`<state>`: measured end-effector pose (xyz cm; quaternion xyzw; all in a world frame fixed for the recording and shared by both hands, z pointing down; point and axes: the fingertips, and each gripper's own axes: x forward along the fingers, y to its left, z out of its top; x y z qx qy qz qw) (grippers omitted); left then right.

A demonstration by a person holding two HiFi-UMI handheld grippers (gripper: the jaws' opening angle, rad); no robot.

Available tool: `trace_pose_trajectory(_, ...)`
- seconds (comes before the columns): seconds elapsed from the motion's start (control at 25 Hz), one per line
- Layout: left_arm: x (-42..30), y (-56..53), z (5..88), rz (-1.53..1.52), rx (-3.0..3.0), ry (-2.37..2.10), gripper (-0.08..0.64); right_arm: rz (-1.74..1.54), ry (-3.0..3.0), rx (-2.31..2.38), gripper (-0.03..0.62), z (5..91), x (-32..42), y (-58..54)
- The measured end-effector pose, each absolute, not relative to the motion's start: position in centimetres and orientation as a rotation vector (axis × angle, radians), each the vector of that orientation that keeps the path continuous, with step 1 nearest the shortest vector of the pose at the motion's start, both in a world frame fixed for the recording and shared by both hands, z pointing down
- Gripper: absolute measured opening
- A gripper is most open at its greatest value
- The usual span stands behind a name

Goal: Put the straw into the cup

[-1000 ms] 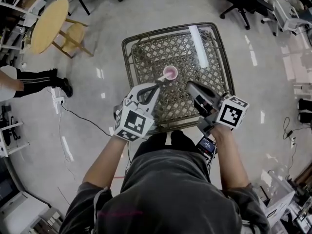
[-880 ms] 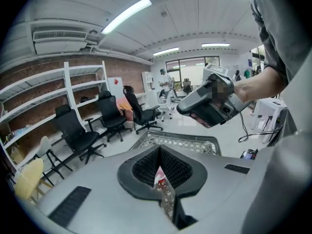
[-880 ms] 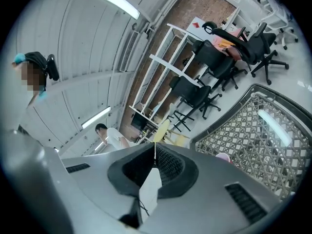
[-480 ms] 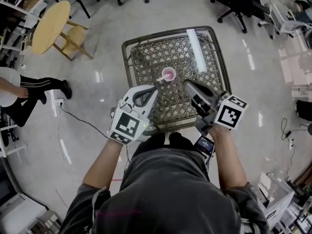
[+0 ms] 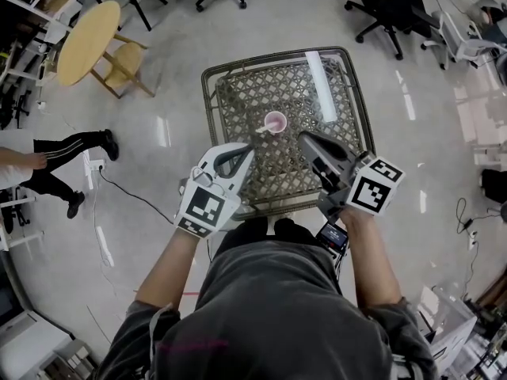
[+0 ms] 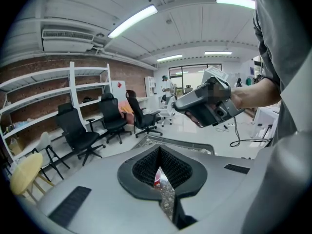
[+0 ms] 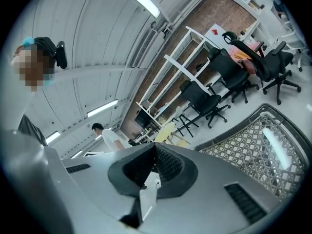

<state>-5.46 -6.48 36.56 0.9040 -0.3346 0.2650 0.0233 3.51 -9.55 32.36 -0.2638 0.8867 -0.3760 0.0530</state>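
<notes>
A small pink cup stands near the middle of the wicker table. A white straw sits in it and leans out over the left rim. My left gripper hovers just short of the straw's outer end, jaws shut with nothing between them. In the left gripper view a sliver of the cup shows past the closed jaws, and the right gripper hangs ahead. My right gripper is to the right of the cup, clear of it, its jaws together and empty.
A bright white streak lies across the table's far right part, seen too in the right gripper view as a streak. Office chairs stand beyond the table, a round wooden table at far left. A person's legs are at left.
Both grippers have lifted and drawn slightly back from the cup; the left tips are farther from the straw's end. The person at the left has walked on.
</notes>
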Motion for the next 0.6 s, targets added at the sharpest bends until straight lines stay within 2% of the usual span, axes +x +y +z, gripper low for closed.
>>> trace_pose_trajectory(0.6,-5.1,-5.3,36.7,0.796,2.764,-1.096,0.009,-1.13,2.74,-0.773,0.014,32.2,4.1,-8.5)
